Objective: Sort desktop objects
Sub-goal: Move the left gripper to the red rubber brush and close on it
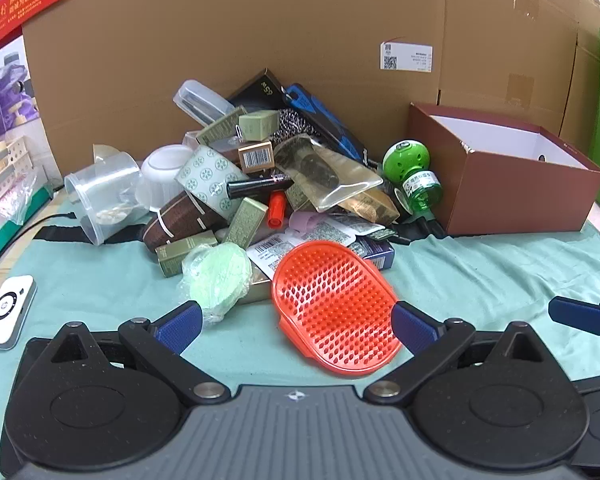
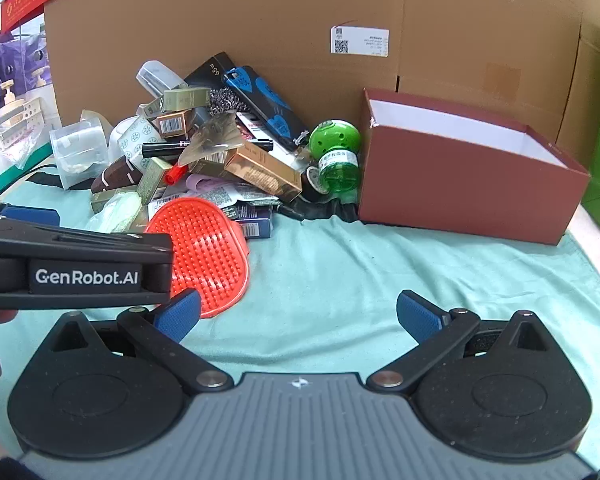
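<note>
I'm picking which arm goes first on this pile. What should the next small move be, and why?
Probably ease the left gripper forward and close on the orange bristle brush. It lies nearest, loose at the pile's front edge, already between the open jaws, while the right gripper faces bare green cloth.

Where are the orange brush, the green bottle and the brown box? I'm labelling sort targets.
orange brush [image 1: 336,308]: left wrist view, middle of its bristled face.
green bottle [image 2: 334,148]: right wrist view, round green cap.
brown box [image 2: 460,184]: right wrist view, front wall.
</note>
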Available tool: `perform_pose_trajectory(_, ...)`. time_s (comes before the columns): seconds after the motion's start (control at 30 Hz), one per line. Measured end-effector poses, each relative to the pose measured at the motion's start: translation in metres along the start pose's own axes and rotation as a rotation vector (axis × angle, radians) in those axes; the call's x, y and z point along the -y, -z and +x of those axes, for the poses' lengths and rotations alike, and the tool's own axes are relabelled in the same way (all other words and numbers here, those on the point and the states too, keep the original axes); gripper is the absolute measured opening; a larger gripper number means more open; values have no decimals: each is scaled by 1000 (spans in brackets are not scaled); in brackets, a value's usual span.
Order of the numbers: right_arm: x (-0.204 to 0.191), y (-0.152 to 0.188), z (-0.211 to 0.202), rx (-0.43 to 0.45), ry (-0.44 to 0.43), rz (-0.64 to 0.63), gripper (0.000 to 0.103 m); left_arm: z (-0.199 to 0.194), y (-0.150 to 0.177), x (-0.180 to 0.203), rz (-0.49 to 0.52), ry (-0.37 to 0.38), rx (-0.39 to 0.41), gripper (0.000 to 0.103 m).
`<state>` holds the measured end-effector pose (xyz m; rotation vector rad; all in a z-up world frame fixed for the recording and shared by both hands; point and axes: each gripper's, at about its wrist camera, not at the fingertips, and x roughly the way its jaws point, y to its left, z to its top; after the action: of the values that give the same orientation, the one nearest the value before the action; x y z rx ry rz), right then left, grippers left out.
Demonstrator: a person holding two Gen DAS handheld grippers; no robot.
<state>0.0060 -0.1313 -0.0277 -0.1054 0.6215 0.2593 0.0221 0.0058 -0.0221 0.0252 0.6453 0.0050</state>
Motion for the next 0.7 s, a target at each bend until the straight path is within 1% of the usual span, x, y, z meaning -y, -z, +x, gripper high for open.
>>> perform_pose_trajectory(0.3,2,0,15,-30,-32,7,101,17,-3,-1,-8,-2,-40,103)
perform_pose_trajectory(0.47,-1,-3,23,-34,-55,-18,101,27,-5,-4,-16,11,-60,103)
perform_pose_trajectory(0.57,-4,-5,26,-23,-92,-43,101,32,-4,-15,-38,37,-65,103)
perform_pose_trajectory(0.7,-13,-3,29,4,-178,-114,101,37,2,-31,-67,74,-72,102)
